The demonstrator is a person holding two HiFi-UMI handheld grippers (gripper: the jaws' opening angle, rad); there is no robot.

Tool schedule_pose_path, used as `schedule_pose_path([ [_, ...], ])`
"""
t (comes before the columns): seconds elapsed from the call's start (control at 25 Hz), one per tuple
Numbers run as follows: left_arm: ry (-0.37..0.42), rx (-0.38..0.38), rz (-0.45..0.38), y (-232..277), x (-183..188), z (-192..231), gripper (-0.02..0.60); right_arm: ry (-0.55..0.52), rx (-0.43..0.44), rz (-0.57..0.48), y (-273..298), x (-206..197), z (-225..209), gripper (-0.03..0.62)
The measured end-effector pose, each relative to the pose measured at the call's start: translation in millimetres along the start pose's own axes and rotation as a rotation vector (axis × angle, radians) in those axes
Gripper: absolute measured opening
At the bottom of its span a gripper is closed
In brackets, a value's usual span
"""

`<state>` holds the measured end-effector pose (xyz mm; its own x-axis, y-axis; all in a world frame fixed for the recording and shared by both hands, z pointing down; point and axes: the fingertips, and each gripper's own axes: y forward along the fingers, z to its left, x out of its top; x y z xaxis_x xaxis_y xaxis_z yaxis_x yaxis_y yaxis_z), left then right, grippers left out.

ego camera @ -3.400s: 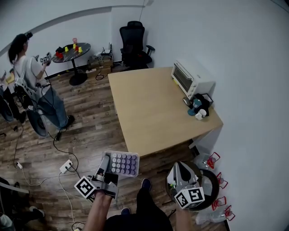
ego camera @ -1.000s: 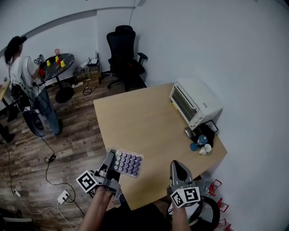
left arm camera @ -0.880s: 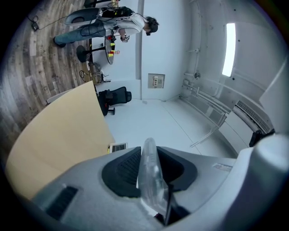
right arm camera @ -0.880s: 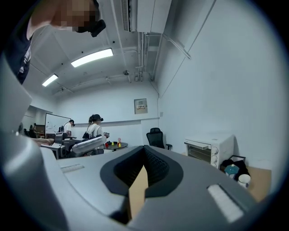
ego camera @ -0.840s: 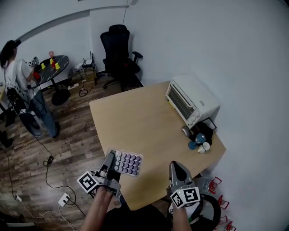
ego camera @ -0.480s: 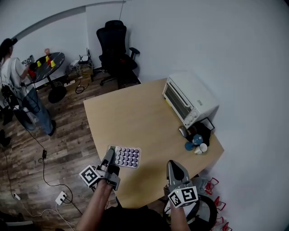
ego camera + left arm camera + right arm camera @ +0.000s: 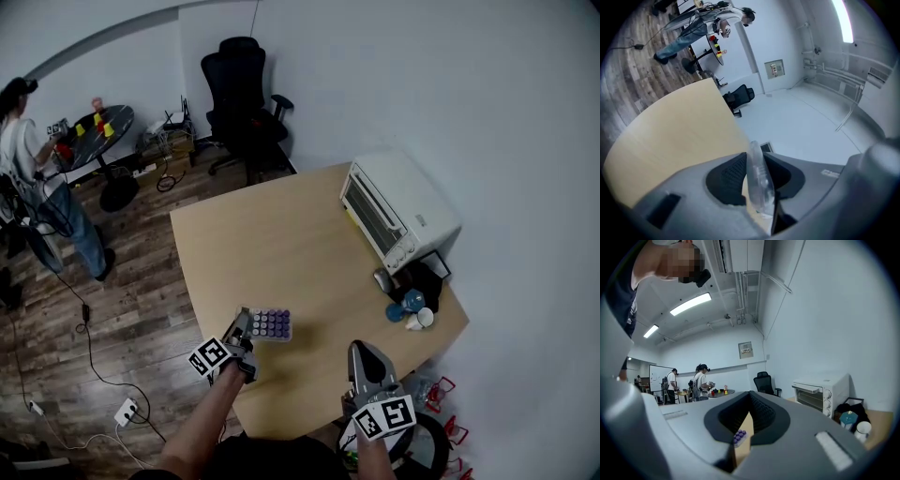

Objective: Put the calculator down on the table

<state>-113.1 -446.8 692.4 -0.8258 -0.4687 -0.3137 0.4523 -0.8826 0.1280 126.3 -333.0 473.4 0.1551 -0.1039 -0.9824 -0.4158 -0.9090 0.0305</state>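
1. Left gripper (image 7: 247, 326) is clamped on the calculator (image 7: 270, 324) by its near edge, the rest sticking out ahead, low over the table (image 7: 281, 234).
2. I'd level it flat before letting go.

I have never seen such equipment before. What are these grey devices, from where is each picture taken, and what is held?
There is no robot: a person holds a two-jaw gripper in each hand. The head view comes from a camera on the person's head, looking down. The two gripper views come from cameras riding on the grippers, looking along their jaws. The left gripper is shut on a calculator with purple keys, over the near part of the wooden table. The right gripper is shut and empty. A white toaster oven and some cups stand on the table's right side.
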Motion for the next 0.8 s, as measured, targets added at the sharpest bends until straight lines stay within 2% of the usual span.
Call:
schedule_pose_path([
  [0.2, 0.001, 0.134, 0.004, 18.1, -11.3, 64.4, 0.094, -0.046, 0.000, 0.032, 4.6, -4.6, -3.9, 0.009],
  [0.32, 0.062, 0.174, 0.001, 28.3, -16.6, 88.1, 0.094, -0.053, -0.004, 0.050, 3.2, -11.1, -9.8, 0.009],
  [0.48, 0.131, 0.209, -0.016, 36.8, -19.6, 113.6, 0.094, -0.038, -0.015, 0.064, 1.2, -19.3, -16.5, 0.009],
  [0.8, 0.180, 0.227, -0.030, 36.2, -31.0, 136.8, 0.094, -0.036, -0.003, 0.085, -5.1, -30.7, -17.1, 0.009],
])
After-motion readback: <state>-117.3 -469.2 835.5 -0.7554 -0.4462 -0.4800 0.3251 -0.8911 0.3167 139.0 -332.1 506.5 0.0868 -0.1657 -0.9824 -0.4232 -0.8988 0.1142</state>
